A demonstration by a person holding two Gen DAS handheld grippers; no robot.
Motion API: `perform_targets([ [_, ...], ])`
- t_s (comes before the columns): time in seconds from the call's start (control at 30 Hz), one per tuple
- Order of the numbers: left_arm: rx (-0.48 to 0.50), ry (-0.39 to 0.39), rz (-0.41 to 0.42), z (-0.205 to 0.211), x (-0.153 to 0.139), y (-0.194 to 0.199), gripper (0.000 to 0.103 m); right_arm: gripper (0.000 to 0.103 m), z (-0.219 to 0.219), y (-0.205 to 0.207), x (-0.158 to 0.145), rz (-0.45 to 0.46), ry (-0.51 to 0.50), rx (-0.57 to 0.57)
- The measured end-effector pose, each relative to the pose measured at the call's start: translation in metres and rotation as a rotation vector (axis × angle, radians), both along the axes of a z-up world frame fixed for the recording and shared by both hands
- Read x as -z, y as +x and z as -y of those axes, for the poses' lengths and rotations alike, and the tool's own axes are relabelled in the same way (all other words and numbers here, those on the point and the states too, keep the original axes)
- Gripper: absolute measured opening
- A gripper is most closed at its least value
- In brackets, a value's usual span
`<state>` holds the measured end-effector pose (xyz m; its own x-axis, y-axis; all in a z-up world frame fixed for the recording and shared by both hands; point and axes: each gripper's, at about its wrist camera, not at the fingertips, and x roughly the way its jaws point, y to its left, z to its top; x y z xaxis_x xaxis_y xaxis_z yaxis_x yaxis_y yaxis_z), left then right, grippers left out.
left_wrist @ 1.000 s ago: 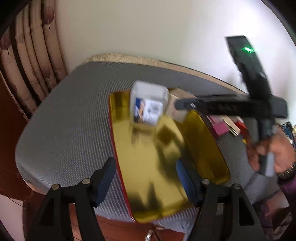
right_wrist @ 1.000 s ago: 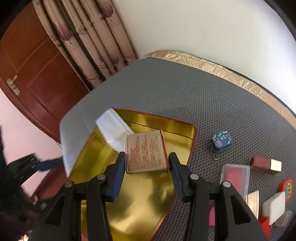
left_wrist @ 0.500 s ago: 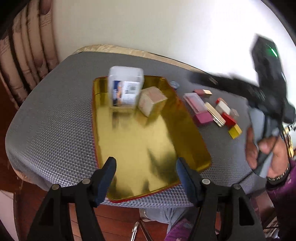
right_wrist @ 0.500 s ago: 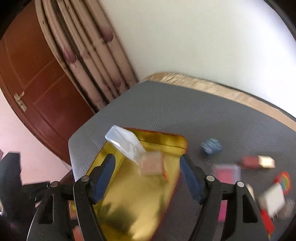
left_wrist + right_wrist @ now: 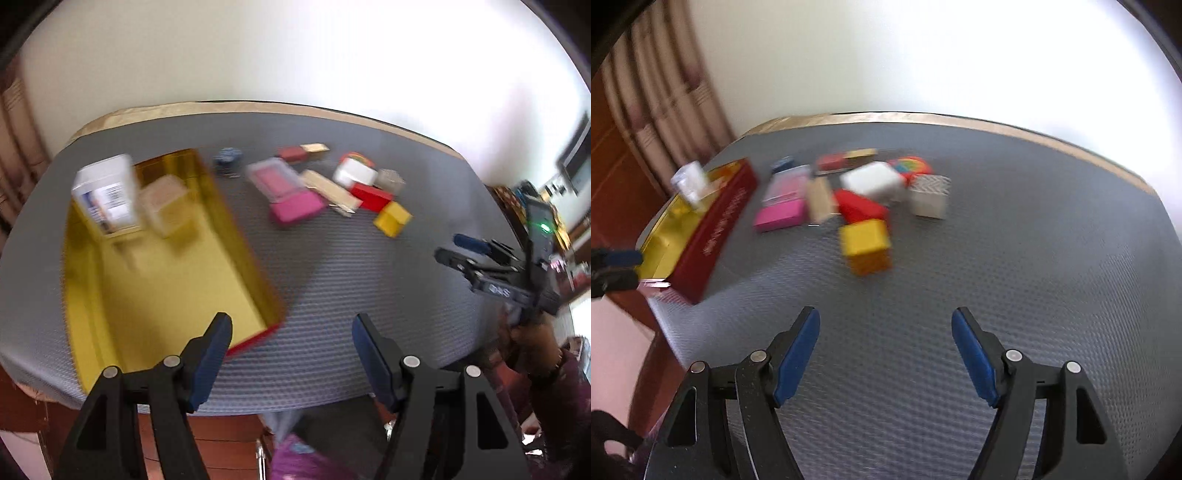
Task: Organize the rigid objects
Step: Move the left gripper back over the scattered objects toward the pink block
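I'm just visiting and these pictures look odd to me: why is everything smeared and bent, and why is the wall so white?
Left wrist view: the gold tray and pink box are smeared by motion blur; the table edge bows from the fisheye lens. Right wrist view: the yellow block is blurred too, the gripper fingers stay sharper, and the wall is washed out by bright light.

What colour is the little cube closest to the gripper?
Yellow. The small yellow cube sits at the near edge of the pile; the right wrist view shows it best.
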<state>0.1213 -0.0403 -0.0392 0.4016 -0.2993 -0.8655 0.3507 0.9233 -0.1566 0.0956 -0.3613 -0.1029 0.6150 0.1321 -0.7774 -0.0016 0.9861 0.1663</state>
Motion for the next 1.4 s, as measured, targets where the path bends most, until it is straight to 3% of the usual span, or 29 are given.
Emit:
perform_targets([
  [0.23, 0.095, 0.083, 0.045, 0.052, -0.003, 0.007, 0.069, 0.082, 0.051, 0.019, 0.018, -0.034, -0.021, 0.155],
  [0.33, 0.112, 0.078, 0.073, 0.068, -0.004, 0.031, 0.069, 0.09, 0.065, 0.024, 0.026, -0.035, 0.027, 0.203],
  [0.47, 0.136, 0.04, 0.049, 0.08, 0.008, 0.069, 0.069, 0.094, 0.063, 0.021, 0.024, -0.011, 0.028, 0.171],
  [0.57, 0.158, 0.012, -0.018, 0.083, 0.022, 0.091, 0.069, 0.095, 0.07, 0.016, 0.022, 0.009, 0.078, 0.166],
  [0.67, 0.11, 0.042, -0.045, 0.079, 0.034, 0.106, 0.069, 0.095, 0.078, 0.01, 0.021, 0.02, 0.132, 0.174],
  [0.83, 0.027, 0.023, -0.104, 0.068, 0.048, 0.124, 0.069, 0.096, 0.088, 0.001, 0.018, 0.042, 0.179, 0.163],
  [1.0, 0.007, 0.089, -0.11, 0.074, 0.063, 0.138, 0.069, 0.096, 0.096, 0.002, 0.015, 0.043, 0.195, 0.143],
  [1.2, 0.047, 0.167, -0.111, 0.087, 0.079, 0.15, 0.07, 0.097, 0.092, 0.001, 0.012, 0.04, 0.207, 0.135],
  [1.4, 0.118, 0.121, -0.161, 0.097, 0.086, 0.137, 0.07, 0.098, 0.085, 0.007, 0.014, 0.033, 0.205, 0.133],
])
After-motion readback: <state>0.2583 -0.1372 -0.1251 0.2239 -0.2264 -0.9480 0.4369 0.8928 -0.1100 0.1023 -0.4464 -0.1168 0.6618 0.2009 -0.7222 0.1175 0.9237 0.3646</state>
